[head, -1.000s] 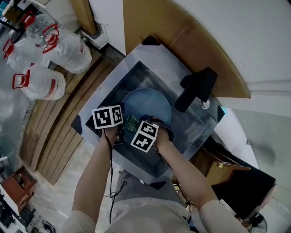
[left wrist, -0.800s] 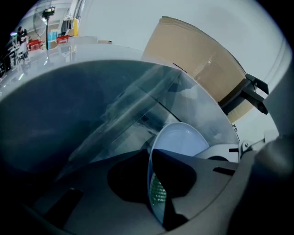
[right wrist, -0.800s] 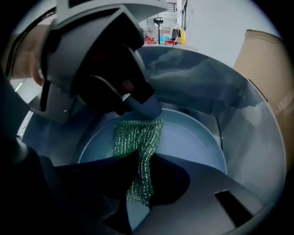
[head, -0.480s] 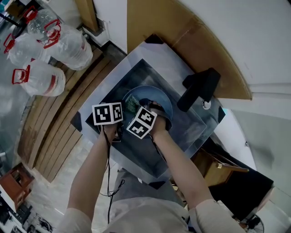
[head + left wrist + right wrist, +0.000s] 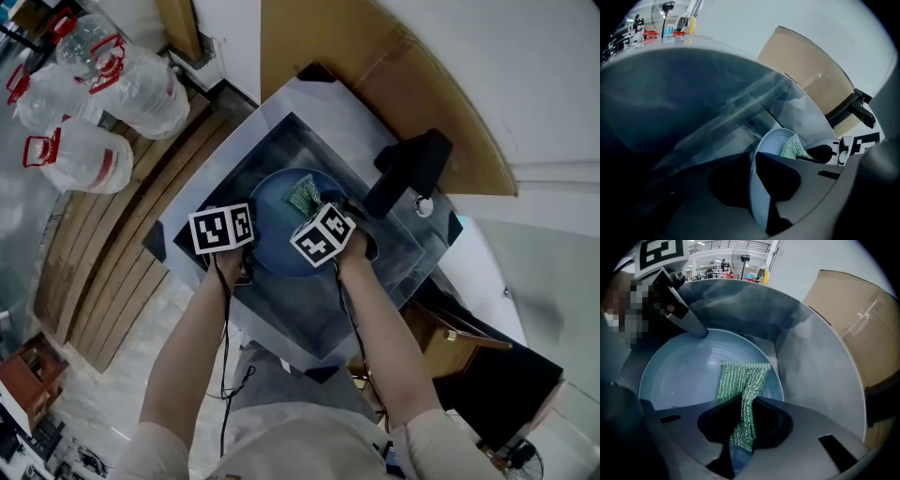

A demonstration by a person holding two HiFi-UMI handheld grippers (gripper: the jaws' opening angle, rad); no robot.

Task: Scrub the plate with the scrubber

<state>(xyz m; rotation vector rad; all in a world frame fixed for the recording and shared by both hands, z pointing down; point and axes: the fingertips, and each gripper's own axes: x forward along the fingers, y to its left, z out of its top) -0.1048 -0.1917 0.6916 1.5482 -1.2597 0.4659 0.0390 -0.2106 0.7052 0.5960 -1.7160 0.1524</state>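
R gripper (image 5: 743, 427), pinching the scrubber (image 5: 740, 380), has swept it from near to far side of the plate (image 5: 679, 376) below it, w/ L gripper (image 5: 753, 180) still clamped on the rim in the sink (image 5: 811, 357), so scrubbing's mid-stroke.

Black-and-white marker cubes (image 5: 222, 230) hide the near rim of the round pale-blue plate (image 5: 274, 204); far left of it, clear plastic jugs (image 5: 80, 42) are cropped.
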